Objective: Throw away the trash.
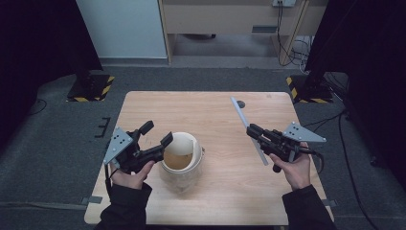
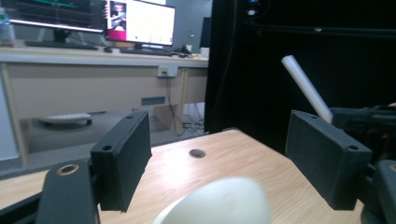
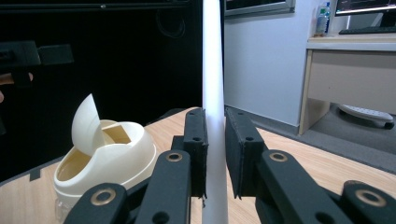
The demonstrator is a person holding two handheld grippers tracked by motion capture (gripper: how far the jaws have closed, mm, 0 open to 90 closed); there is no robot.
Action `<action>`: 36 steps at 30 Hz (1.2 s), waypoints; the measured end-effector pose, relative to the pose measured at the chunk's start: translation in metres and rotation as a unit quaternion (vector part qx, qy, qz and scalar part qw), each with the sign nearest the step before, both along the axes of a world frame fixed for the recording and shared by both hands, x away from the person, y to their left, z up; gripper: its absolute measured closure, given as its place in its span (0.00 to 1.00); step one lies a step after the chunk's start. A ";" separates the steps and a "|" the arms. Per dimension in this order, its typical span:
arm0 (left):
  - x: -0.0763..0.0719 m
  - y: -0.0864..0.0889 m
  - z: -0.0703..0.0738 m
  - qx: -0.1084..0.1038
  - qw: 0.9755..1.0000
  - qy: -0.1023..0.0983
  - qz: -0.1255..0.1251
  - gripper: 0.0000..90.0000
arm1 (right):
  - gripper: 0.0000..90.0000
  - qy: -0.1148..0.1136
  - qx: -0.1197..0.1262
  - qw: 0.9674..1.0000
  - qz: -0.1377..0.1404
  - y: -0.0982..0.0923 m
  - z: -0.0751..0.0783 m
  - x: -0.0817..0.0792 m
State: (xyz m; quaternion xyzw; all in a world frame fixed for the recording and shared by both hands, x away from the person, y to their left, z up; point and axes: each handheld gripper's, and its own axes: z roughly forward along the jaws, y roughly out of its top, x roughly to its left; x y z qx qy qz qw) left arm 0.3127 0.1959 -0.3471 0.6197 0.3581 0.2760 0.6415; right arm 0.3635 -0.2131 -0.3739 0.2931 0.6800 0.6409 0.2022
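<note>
The right gripper [image 3: 215, 154] has its jaws clamped on a white tube [image 3: 213, 84]; the left gripper [image 1: 157, 134], jaws wide, hovers at the bin [image 1: 184, 165].

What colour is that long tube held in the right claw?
White; the tube shows best in the right gripper view.

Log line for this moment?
left gripper: open, beside bin | right gripper: shut on white tube | bin lid: tilted open
</note>
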 end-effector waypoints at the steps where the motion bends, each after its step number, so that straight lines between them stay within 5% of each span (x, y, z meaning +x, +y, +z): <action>1: 0.001 -0.004 0.002 -0.002 1.000 -0.002 -0.005 0.24 | 0.88 0.001 0.001 1.000 0.001 0.001 0.000 0.000; 21: 0.025 -0.094 0.012 -0.008 0.997 0.010 -0.073 0.27 | 0.88 -0.013 0.021 0.999 0.029 0.002 -0.002 -0.009; 36: 0.045 -0.131 0.007 -0.023 0.995 0.035 -0.092 0.33 | 0.88 -0.013 0.014 0.999 0.049 0.008 -0.007 -0.012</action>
